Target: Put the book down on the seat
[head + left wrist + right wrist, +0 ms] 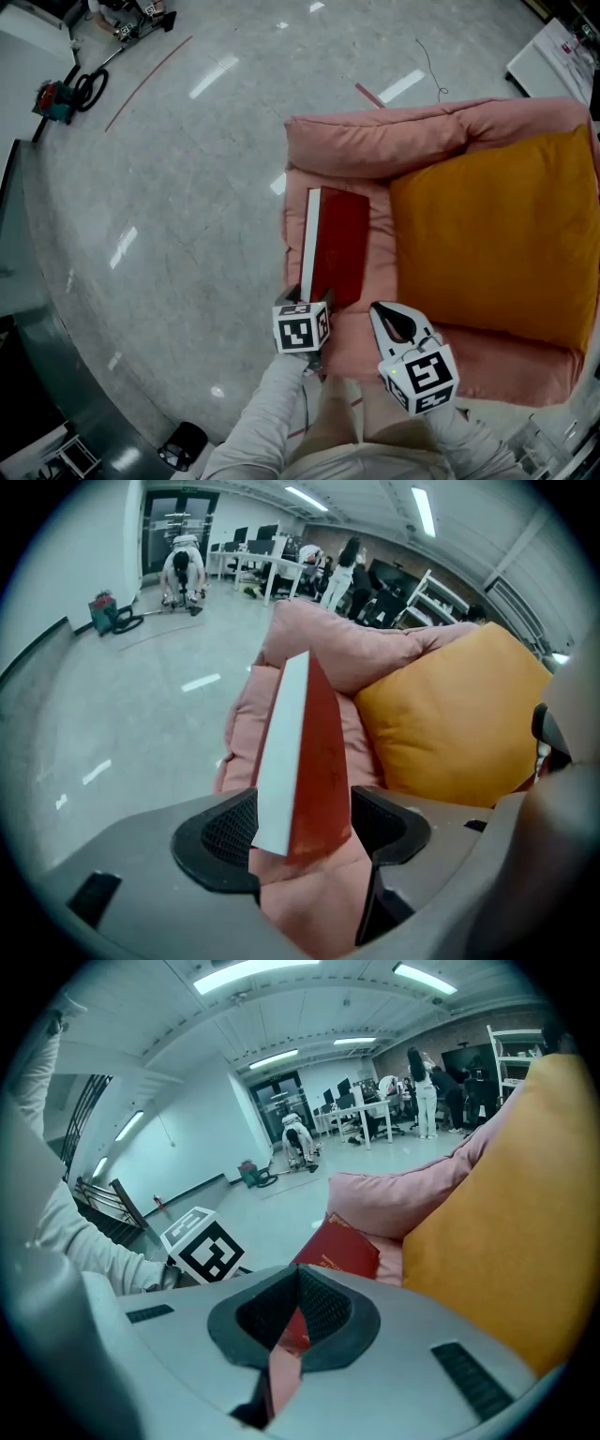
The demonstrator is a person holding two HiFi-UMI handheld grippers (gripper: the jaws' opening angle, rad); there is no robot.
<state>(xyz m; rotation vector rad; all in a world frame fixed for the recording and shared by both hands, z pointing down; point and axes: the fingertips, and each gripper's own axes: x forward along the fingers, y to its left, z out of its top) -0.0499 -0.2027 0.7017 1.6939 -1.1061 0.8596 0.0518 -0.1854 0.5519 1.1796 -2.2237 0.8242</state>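
Note:
A red book (337,244) lies on the left side of the pink armchair's seat (380,253), its white page edge facing the left armrest. My left gripper (312,298) is at the book's near end. In the left gripper view the book (305,752) stands between the two black pads (230,832), with a gap on the cover side, so the jaws are open. My right gripper (394,323) hovers over the seat's front, just right of the book, shut with nothing in it (298,1312). The book's cover (339,1251) shows beyond it.
A big orange cushion (497,234) fills the chair's right side and back. Polished grey floor lies to the left, with a red and teal machine (56,98) far off. A crouching person (183,569) and desks are in the background. A black object (183,445) sits near my feet.

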